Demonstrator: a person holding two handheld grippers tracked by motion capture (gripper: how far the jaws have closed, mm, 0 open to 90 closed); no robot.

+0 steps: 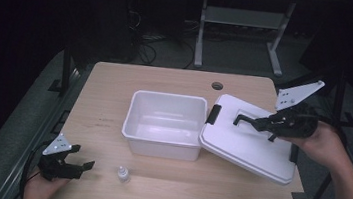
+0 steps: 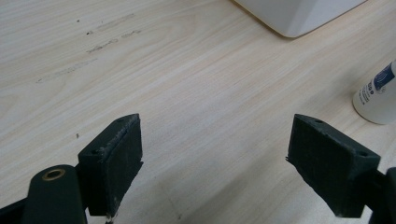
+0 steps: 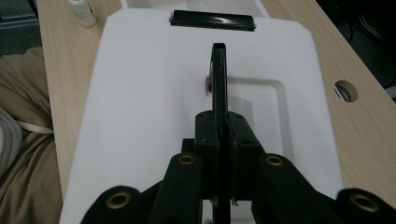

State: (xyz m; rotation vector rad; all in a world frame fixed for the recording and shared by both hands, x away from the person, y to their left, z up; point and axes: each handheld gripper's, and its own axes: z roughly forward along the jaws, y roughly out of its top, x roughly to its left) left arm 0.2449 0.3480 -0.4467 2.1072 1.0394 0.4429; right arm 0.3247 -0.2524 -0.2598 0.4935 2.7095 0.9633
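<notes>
Right gripper (image 3: pixel 219 135) fingers are seen clamped on the thin black flip-up handle (image 3: pixel 219 79) of the flat white plastic lid (image 1: pixel 247 143). The lid is tilted, left edge propped on the open white plastic bin (image 1: pixel 165 123), which lies just left. Left gripper (image 1: pixel 69 160) fingers are spread, idle. The lid's underside is hidden.

High view looks down on table (image 1: pixel 104 182); gripper views sit close, low; all share white tub (image 1: pixel 164 123).
</notes>
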